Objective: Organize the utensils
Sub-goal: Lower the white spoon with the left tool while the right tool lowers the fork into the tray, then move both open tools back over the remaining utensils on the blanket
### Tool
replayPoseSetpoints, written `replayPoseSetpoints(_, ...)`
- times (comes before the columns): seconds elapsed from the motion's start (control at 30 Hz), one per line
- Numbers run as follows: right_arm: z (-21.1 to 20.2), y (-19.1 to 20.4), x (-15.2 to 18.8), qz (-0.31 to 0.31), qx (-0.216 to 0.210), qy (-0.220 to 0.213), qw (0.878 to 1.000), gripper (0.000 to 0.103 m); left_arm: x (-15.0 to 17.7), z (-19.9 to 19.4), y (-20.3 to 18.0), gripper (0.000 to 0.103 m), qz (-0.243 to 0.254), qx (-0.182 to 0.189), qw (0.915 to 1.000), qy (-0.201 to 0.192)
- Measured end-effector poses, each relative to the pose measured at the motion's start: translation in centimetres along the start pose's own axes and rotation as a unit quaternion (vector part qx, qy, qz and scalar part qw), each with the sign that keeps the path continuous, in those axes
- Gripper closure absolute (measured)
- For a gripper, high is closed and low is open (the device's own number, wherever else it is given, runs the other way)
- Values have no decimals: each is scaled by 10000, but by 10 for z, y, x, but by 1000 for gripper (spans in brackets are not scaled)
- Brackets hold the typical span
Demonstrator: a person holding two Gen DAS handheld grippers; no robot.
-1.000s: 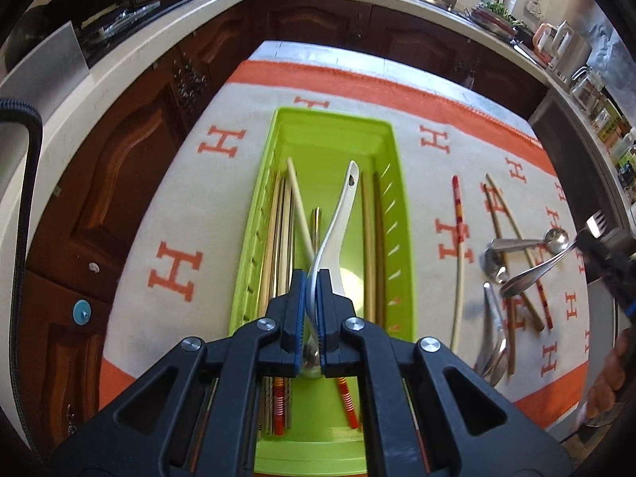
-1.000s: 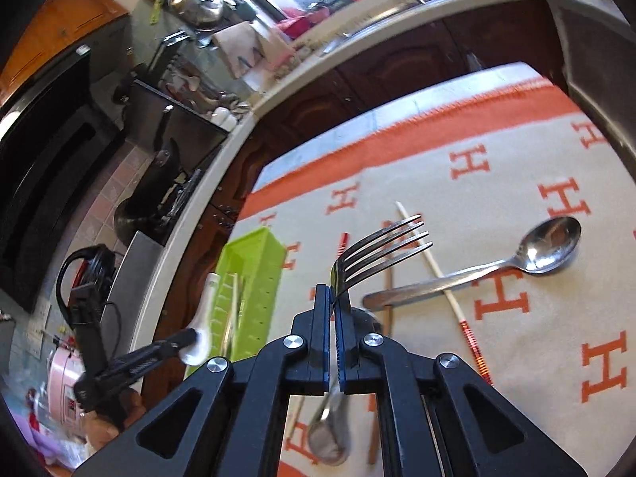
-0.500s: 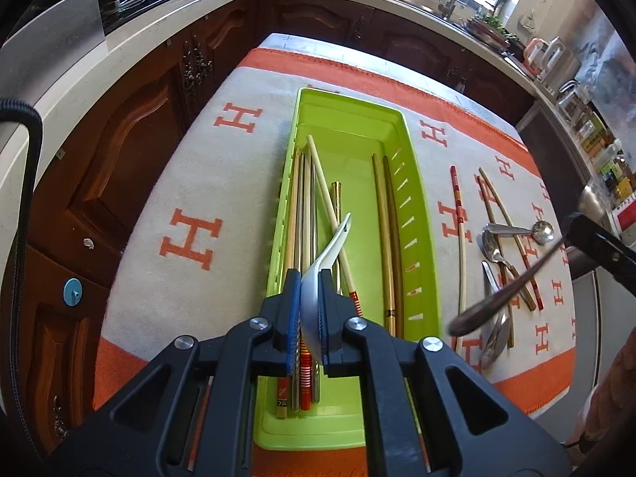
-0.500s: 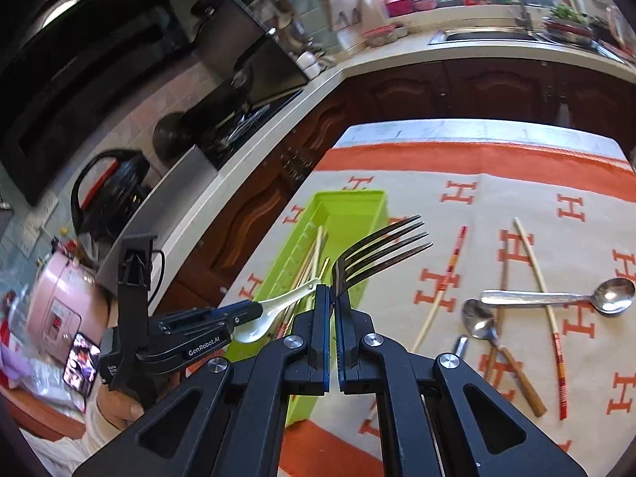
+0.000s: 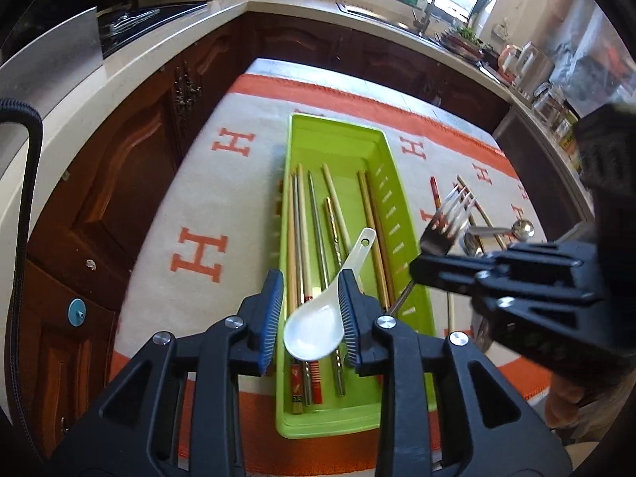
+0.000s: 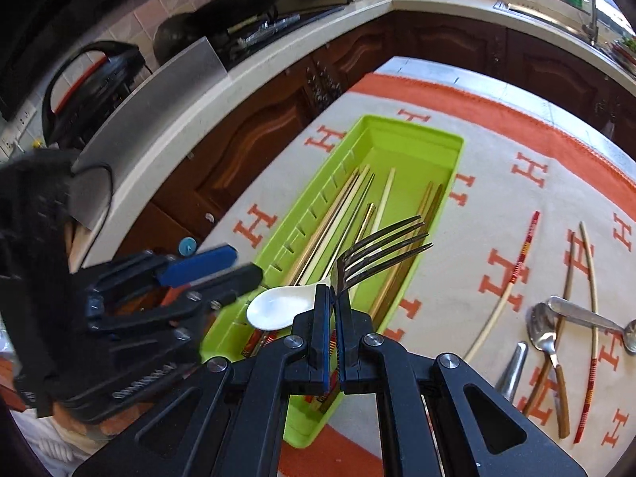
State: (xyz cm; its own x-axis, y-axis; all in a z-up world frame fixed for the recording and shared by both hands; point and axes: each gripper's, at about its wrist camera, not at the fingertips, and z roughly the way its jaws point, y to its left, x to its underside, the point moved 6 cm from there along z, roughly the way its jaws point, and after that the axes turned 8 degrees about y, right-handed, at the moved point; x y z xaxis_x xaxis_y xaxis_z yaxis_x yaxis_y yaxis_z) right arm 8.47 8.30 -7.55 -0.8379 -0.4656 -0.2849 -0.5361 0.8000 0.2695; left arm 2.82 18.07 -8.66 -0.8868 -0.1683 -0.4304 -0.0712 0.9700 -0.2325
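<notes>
A green tray (image 5: 338, 139) lies on the cloth and holds several chopsticks (image 5: 302, 230). My left gripper (image 5: 312, 310) is open above its near end, and a white ceramic spoon (image 5: 318, 326) sits between the spread fingers, resting over the chopsticks. My right gripper (image 6: 333, 310) is shut on a metal fork (image 6: 381, 250), held above the tray's right side; the fork (image 5: 447, 218) and the right gripper (image 5: 497, 278) also show in the left wrist view. The tray (image 6: 417, 139) and spoon (image 6: 278, 306) show in the right wrist view.
Loose chopsticks (image 6: 512, 278) and metal spoons (image 6: 544, 330) lie on the white and orange cloth (image 6: 497, 151) right of the tray. Dark wooden cabinets (image 5: 131, 167) and a counter with a stove stand to the left, a sink at the back.
My left gripper has opened and the white spoon has dropped flat between its fingers over the tray. My right gripper has carried the fork left to the tray.
</notes>
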Motion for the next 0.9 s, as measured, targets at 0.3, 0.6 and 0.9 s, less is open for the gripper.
replayPoseSetpoints(0.3, 48, -20, -18, 470, -16, 533, 9975, 86, -9, 4, 21, 78, -249, 41, 9997, 26)
replayPoseSetpoints(0.6, 33, -23, -14, 471, -20, 324, 9984, 82, -13, 19, 9, 78, -183, 103, 9997, 146)
replayPoseSetpoints(0.9, 9, -32, 5, 561, -63, 60, 9984, 82, -16, 26, -25, 78, 118, 165, 9995, 245)
